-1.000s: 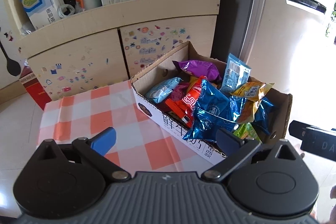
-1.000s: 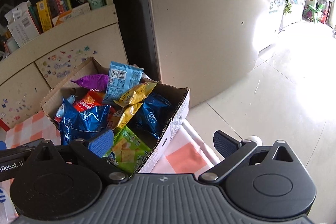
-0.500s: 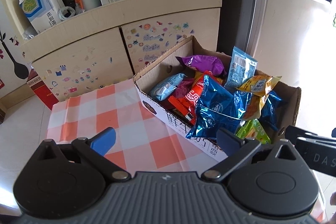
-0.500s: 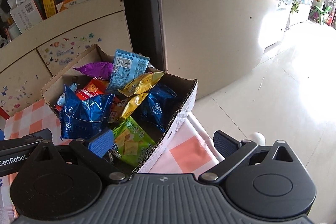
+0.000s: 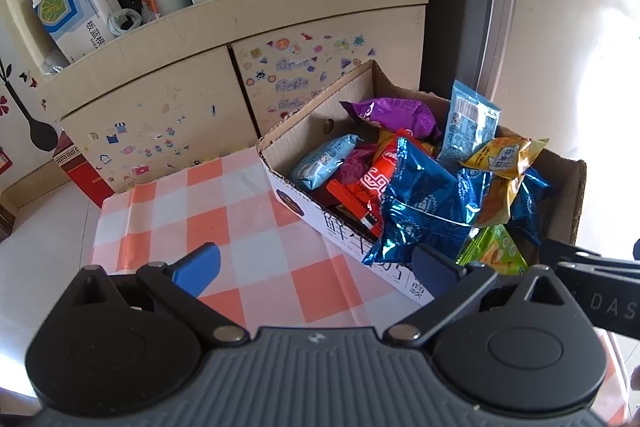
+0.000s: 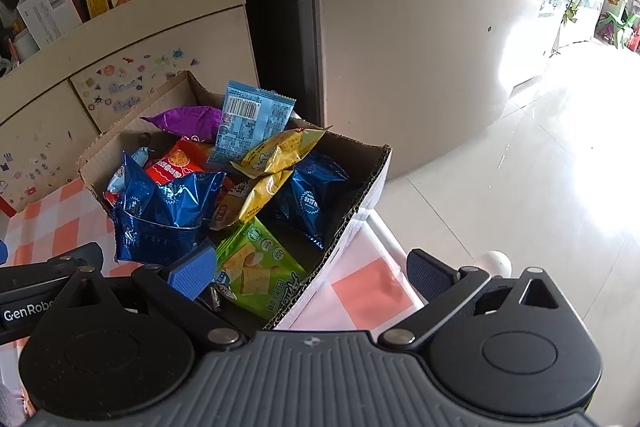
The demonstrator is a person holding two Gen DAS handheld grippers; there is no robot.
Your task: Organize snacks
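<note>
**Getting ready to pick one snack**

Over the box (image 6: 360,183), both grippers, left gripper (image 5: 316,263) and right gripper (image 6: 308,271), are hanging with jaws wide apart, holding nothing. The snacks (image 5: 420,195) are sitting piled inside. Going slowly for one top bag is looking best.

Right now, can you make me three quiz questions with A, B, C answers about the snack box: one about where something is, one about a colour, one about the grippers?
1. Where are the snack packets?
A. in the cardboard box
B. on the shelf
C. on the floor

2. What colour is the cracker packet nearest the right hand-held gripper?
A. purple
B. green
C. red

3. How are both hand-held grippers?
A. shut on a packet
B. open, holding nothing
C. out of view

Answers: 1 A, the packets are piled inside the box. 2 B, its wrapper is green. 3 B, the left hand-held gripper and the right one have their fingers spread, nothing between them.
</note>
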